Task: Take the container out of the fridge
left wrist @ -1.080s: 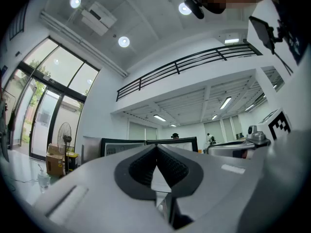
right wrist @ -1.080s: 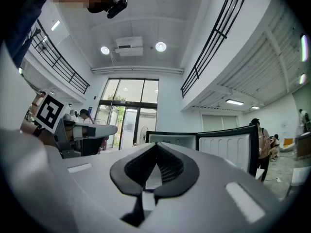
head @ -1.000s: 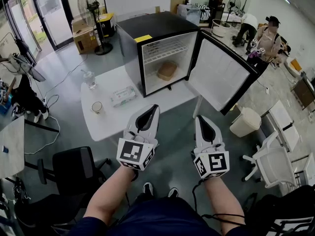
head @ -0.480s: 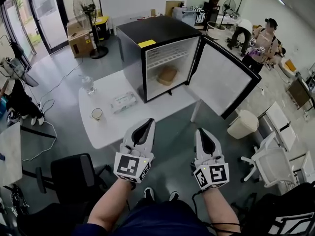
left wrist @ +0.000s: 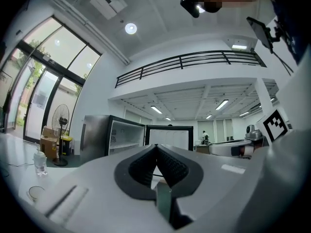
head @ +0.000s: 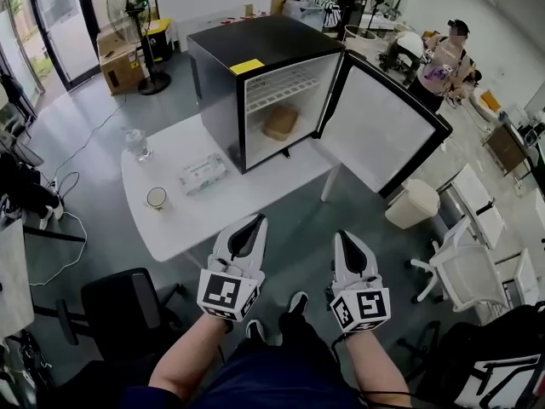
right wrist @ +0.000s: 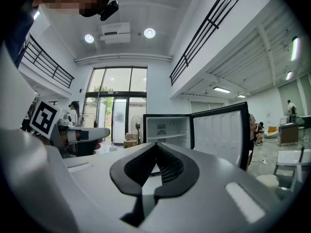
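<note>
Approach stage, nothing grabbed yet. My left gripper [head: 254, 221] has its fingers closed tight, nothing between them. My right gripper [head: 344, 237] is the same, fingers pressed together and empty. Both are held level in front of me, side by side, short of the counter [head: 223, 214] edge and well apart from the fridge [head: 247, 43]. I judge they are shut because there is nothing to grip until I get closer.

The container [head: 279, 122], tan and roundish, sits on the fridge floor under the wire shelf [head: 281, 82], inside the open compartment. The fridge stands on the far part of the counter. Its door [head: 381, 135] is swung wide to my right, so the way in is free and no finger is needed to hold it.

The wipes pack [head: 203, 174], cup [head: 157, 198] and bottle [head: 135, 143] lie on the counter's left side, off the line to the fridge opening.

Next I would need to step in, open one set of fingers and reach under the shelf. The low shelf leaves little headroom, which could make for a bump.
</note>
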`<state>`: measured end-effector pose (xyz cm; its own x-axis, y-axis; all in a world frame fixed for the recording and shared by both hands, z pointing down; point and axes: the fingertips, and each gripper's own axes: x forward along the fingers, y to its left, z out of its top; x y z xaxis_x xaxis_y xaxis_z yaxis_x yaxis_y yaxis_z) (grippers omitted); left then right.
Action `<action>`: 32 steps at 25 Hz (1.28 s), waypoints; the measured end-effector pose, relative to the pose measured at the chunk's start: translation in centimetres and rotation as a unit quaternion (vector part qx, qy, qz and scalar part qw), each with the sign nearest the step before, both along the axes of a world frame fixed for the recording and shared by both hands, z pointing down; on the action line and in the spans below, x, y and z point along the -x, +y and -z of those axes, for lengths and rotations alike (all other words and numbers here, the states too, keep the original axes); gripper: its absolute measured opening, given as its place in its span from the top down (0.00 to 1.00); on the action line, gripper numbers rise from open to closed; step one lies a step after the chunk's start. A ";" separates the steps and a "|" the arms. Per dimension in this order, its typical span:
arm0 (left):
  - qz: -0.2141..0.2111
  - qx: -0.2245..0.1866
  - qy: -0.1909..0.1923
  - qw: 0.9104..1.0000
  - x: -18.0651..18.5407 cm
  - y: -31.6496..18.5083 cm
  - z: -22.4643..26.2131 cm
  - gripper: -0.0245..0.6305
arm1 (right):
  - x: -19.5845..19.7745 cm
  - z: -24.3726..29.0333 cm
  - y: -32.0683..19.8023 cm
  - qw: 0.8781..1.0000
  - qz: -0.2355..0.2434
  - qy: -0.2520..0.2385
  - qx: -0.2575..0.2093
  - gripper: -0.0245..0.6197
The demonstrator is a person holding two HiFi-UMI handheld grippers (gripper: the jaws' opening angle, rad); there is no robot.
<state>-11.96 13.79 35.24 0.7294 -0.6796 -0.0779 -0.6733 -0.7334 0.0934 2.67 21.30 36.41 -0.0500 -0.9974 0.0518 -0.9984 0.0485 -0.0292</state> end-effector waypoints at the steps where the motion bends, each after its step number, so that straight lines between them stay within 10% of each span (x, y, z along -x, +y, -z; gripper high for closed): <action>1: 0.000 0.003 -0.002 1.000 -0.5 -0.5 -0.2 0.96 | -0.6 -0.2 -0.4 1.000 -0.005 0.000 0.003 0.95; 32: 0.085 0.049 -0.069 0.993 -13.3 -12.8 -3.6 0.96 | -14.1 -4.5 -15.5 0.991 0.102 -0.088 0.015 0.95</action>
<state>1.38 1.00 38.86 0.6028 -0.7931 0.0875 -0.7979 -0.6001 0.0567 16.74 5.82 40.91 -0.2621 -0.9636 0.0533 -0.9468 0.2461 -0.2072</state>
